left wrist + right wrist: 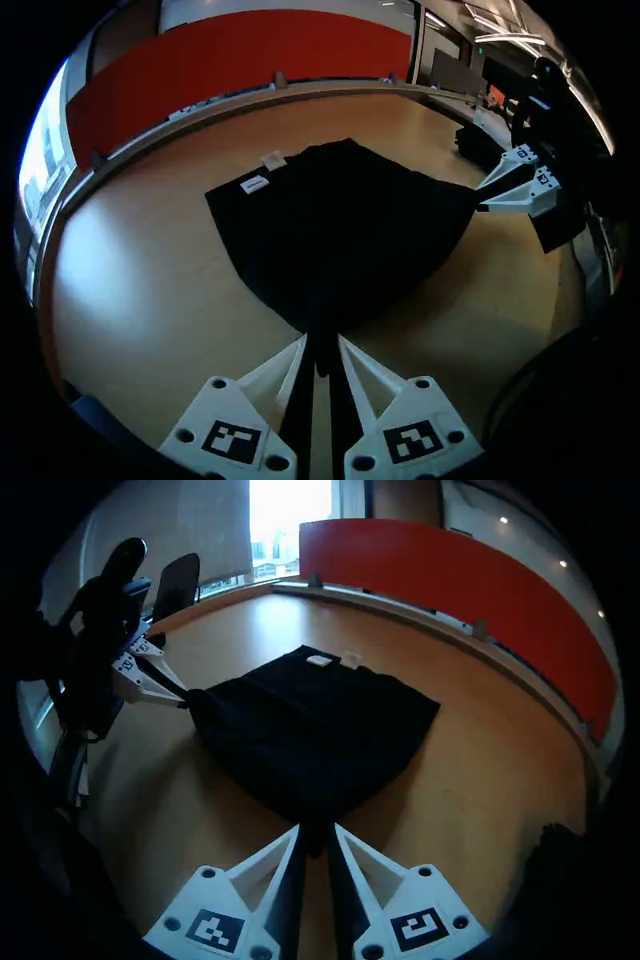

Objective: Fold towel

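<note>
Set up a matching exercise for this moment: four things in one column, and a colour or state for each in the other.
Things:
1. towel
2. table
3. partition
4. left tool

Colour or state:
A. red
B. shut on a towel corner
C. black
D. tan wood

Pairs: 1-C, 2-D, 3-A, 4-B

Nothing legible: white tags [254, 185] on black towel [344, 232], print too small to read; square markers [235, 442] on left gripper [322, 340], patterns only, no letters
</note>
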`<state>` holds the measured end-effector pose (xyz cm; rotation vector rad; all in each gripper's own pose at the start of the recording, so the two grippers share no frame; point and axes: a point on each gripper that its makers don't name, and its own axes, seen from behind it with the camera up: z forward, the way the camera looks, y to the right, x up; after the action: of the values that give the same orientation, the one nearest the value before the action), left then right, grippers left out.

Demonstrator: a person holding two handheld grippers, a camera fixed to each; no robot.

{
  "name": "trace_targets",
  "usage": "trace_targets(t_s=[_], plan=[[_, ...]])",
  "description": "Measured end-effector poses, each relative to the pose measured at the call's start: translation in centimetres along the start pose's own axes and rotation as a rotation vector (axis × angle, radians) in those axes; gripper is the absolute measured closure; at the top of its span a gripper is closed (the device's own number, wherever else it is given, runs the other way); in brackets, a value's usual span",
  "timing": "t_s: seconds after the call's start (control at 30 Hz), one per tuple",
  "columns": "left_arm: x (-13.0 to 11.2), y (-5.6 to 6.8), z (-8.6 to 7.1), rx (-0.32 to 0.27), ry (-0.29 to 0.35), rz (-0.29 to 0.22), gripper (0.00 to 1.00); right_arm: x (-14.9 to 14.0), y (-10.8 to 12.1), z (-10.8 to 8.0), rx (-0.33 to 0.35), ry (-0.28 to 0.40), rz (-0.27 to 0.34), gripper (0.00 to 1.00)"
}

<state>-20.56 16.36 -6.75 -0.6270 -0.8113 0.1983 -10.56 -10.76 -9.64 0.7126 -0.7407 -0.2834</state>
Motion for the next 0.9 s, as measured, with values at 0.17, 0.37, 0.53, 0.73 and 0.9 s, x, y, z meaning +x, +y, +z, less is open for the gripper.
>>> trace_targets(t_s=[0.17, 0.37, 0.53, 0.73, 0.9], plan=[[0.7, 0.0, -1.4, 0.013, 0.000, 0.009, 0.89, 1.5, -0.2, -1.4, -0.001, 0.025, -0.027, 0.83], [2.0, 0.1, -3.0, 0.024, 0.018, 0.021, 0.89, 3.1, -0.5, -3.0, -0.009, 0.048, -0.042, 0.83], [3.2, 0.2, -4.4, 0.024, 0.040, -0.005, 0.89, 4.0, -0.8, -4.4, -0.011, 0.064, -0.041, 0.83], [4.2, 0.4, -5.8, 0.019, 0.051, -0.026, 0.89, 4.9, -1.2, -5.8, -0.016, 0.076, -0.050, 0.83], [4.8, 0.6, -6.6, 0.018, 0.060, -0.027, 0.89, 5.6, -1.3, -6.8, -0.020, 0.084, -0.061, 0.83]])
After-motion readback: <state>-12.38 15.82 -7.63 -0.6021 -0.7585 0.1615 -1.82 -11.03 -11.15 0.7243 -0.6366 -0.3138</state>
